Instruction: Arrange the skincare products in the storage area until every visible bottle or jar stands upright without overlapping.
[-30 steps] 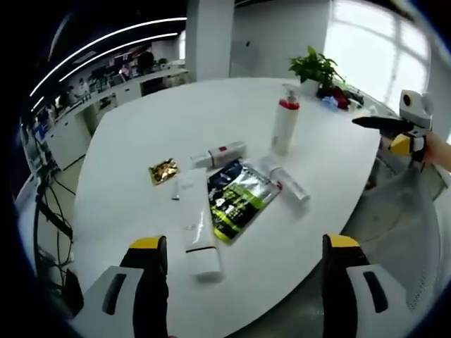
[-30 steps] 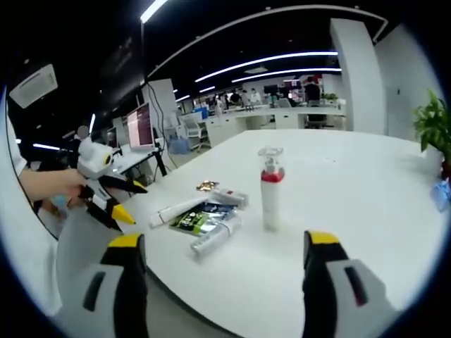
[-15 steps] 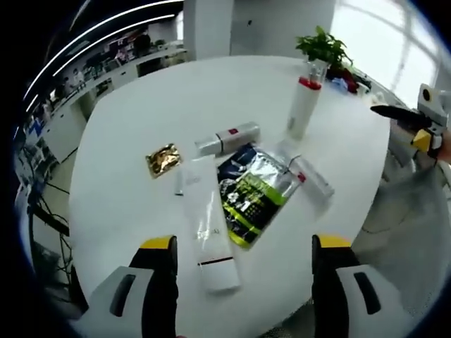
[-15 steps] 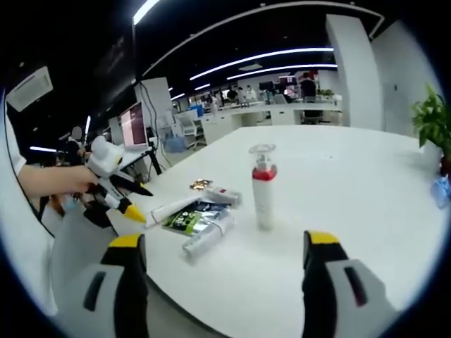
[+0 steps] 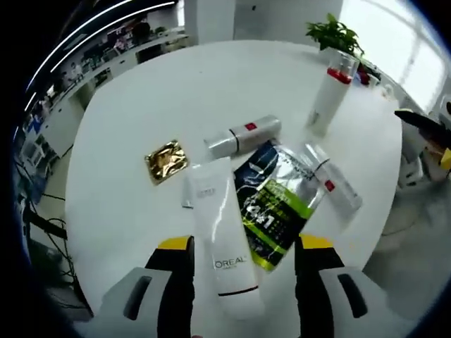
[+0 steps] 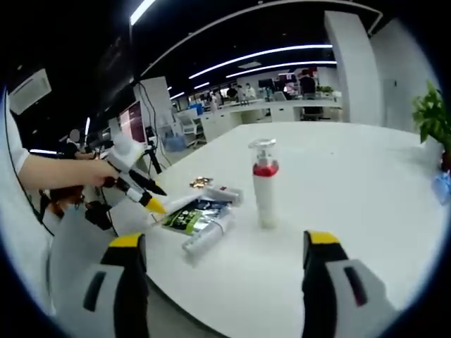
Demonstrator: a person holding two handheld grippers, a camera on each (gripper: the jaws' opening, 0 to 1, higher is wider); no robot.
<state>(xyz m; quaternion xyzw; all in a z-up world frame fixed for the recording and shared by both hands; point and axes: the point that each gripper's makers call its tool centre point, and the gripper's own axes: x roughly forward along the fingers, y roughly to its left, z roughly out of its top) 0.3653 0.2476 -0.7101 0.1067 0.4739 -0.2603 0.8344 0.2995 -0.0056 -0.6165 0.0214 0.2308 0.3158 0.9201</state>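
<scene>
**White table, red collars, one gold and one green accent**

The round table point(image 5: 134, 105) is plain glossy white. Lying in the lower middle of the left gripper view, the long tube point(image 5: 224, 236) is white with grey lettering near its cap. Right of it the flat sachet point(image 5: 275, 204) is dark navy and silver with a lime-green band carrying white print. At centre left the small foil packet point(image 5: 167, 161) is crinkled gold. The two lying bottles, one at centre point(image 5: 243, 136) and one at right point(image 5: 331, 184), are silvery white with small red marks. At upper right the pump bottle point(image 5: 328, 102) is white with a red collar. The left gripper point(image 5: 243, 299) has black jaws tipped yellow on grey-white bodies; the right gripper point(image 6: 225, 303) matches. The plant point(image 5: 334, 33) at the top is green.
</scene>
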